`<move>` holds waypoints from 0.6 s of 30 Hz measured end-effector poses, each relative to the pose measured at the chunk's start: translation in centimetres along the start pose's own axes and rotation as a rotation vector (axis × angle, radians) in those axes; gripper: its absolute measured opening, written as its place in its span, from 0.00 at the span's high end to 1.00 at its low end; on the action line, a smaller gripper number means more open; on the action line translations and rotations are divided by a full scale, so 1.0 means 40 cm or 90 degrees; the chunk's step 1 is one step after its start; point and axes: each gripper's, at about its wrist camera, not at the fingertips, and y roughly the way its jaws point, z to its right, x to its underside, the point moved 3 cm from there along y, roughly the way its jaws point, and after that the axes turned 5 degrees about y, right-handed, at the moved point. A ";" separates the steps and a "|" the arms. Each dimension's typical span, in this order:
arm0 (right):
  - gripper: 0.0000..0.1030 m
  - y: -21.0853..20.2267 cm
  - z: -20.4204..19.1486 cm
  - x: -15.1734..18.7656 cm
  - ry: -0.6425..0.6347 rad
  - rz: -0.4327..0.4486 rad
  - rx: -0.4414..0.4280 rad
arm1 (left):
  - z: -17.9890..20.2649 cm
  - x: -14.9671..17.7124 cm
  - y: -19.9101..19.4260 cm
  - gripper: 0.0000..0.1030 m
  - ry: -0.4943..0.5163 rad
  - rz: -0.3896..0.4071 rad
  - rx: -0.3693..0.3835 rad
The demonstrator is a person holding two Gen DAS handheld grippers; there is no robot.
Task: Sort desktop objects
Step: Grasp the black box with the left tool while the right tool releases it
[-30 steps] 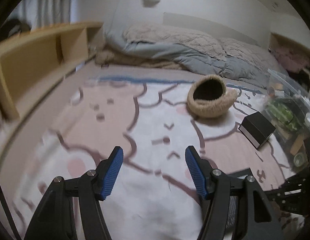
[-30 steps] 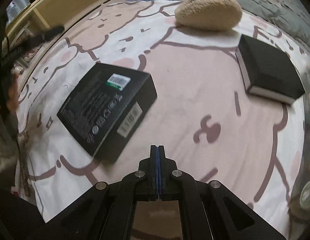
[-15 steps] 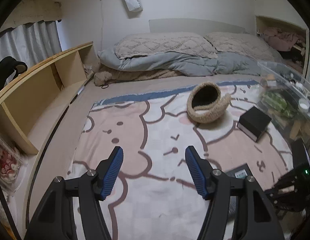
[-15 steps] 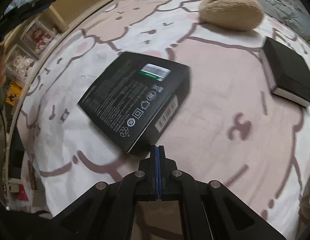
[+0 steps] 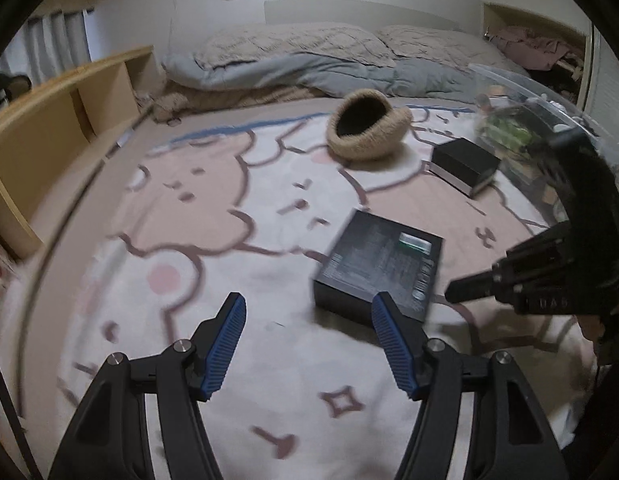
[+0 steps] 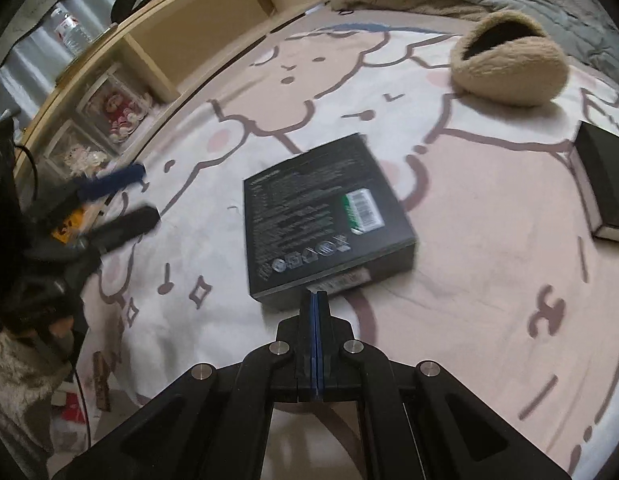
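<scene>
Bedroom floor fills both my views, covered by a pink-and-white cartoon blanket that carries everything. My left hand-held gripper hangs over it with its blue-padded fingers spread wide and nothing between them. My right hand-held gripper is clenched, its two blue pads pressed flat together and gripping nothing; the tips sit just at the near edge of the flat black box, though I cannot tell whether they touch it.

That flat black box lies label side up on the blanket, with fine print and a green-and-white sticker toward one corner. From the left wrist camera it sits just ahead of the right-hand finger, between my two tools, and the right hand-held gripper reaches in from the right edge of that view toward its side.

Farther out, a smaller, thicker black box with a pale lower band rests on the blanket, well apart from the flat one. Beyond it, a tan fuzzy pouch lies with its dark opening showing. A clear plastic bin with blurred greenish contents stands near the smaller box on the right.

A low wooden shelf runs along the left side, with a water bottle on top. Grey and beige bedding is heaped against the far wall.
</scene>
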 end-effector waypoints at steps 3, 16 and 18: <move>0.99 -0.029 0.037 0.008 0.027 0.026 0.012 | 0.035 0.011 0.035 0.36 -0.019 0.003 0.025; 0.99 -0.039 0.062 -0.082 0.070 0.106 -0.001 | 0.088 0.038 0.119 0.28 -0.100 -0.010 0.099; 0.99 -0.014 0.074 -0.089 0.082 0.104 0.003 | 0.070 0.039 0.113 0.13 -0.138 0.000 0.113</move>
